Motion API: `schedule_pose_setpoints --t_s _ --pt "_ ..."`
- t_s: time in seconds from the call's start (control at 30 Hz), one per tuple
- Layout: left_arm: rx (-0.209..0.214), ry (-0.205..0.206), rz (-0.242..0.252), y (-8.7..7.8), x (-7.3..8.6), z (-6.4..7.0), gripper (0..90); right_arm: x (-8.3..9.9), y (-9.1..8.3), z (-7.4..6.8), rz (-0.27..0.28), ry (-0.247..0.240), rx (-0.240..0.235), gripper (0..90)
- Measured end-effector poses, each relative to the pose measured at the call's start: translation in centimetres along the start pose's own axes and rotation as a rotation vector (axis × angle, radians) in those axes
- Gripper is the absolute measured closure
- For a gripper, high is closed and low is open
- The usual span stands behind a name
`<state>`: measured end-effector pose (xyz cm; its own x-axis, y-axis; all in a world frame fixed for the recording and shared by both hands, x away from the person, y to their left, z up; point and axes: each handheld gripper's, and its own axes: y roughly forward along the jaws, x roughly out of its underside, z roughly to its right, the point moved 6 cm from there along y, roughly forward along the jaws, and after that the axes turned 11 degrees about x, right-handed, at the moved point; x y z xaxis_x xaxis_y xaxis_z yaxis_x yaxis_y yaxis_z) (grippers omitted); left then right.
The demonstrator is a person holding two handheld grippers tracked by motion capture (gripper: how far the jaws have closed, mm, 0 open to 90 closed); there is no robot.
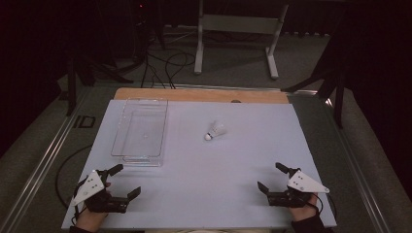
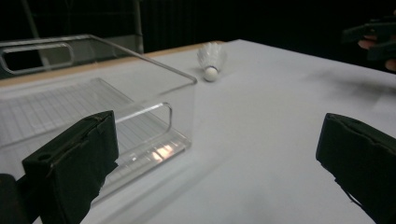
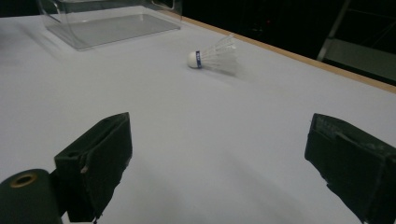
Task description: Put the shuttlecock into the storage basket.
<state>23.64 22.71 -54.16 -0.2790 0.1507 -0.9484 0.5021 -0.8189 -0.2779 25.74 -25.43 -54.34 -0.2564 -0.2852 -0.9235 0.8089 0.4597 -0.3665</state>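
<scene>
A white feather shuttlecock (image 1: 214,130) lies on its side in the middle of the white table, cork toward the front left; it also shows as the shuttlecock (image 2: 211,59) and the shuttlecock (image 3: 212,58). A clear plastic bin (image 1: 141,128) stands empty at the left, its near wall close to my left gripper (image 2: 219,163). My left gripper (image 1: 125,181) rests near the front left corner, open, nothing between its jaws. Near the front right, my right gripper (image 1: 271,177) is open too and holds nothing; the right gripper (image 3: 219,154) faces the shuttlecock from some distance.
The table's wooden far edge (image 1: 201,94) runs behind the white sheet. Beyond it on the floor stand a white frame (image 1: 238,29), dark stands and cables. The other hand and gripper (image 2: 373,37) appear at the top right of the left gripper view.
</scene>
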Motion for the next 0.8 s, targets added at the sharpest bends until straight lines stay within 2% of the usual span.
schedule_pose_setpoints --t_s 0.03,0.07,0.13,0.27,0.47,0.57,0.6,0.8 --pt "0.000 0.000 0.000 0.0 0.0 0.0 0.0 0.1 0.0 0.0 -0.001 -0.001 0.003 7.9" --pt "0.008 -0.018 -0.024 0.2 0.2 0.0 0.0 0.1 0.1 -0.1 0.002 -0.002 -0.002 7.9" --pt "0.009 -0.017 -0.027 0.2 0.2 0.1 0.0 0.1 0.1 -0.2 0.003 -0.006 -0.005 7.9" --pt "0.006 0.000 -0.021 0.2 0.0 0.1 0.0 0.1 0.1 -0.3 -0.003 -0.009 -0.011 7.9" --pt "0.032 0.002 -0.016 0.1 -1.1 0.5 0.0 -0.1 0.0 -0.1 0.005 0.000 -0.011 8.0" --pt "0.051 0.000 -0.070 0.3 -1.6 0.6 0.0 -0.1 0.0 -0.3 0.007 -0.003 -0.019 8.0" --pt "0.069 -0.008 -0.092 0.3 -1.8 0.7 0.0 -0.1 0.0 -0.3 0.007 -0.003 -0.017 8.0" --pt "0.100 0.008 -0.184 1.0 -2.8 1.0 0.0 -0.1 0.1 -0.2 0.002 0.019 -0.019 8.0"
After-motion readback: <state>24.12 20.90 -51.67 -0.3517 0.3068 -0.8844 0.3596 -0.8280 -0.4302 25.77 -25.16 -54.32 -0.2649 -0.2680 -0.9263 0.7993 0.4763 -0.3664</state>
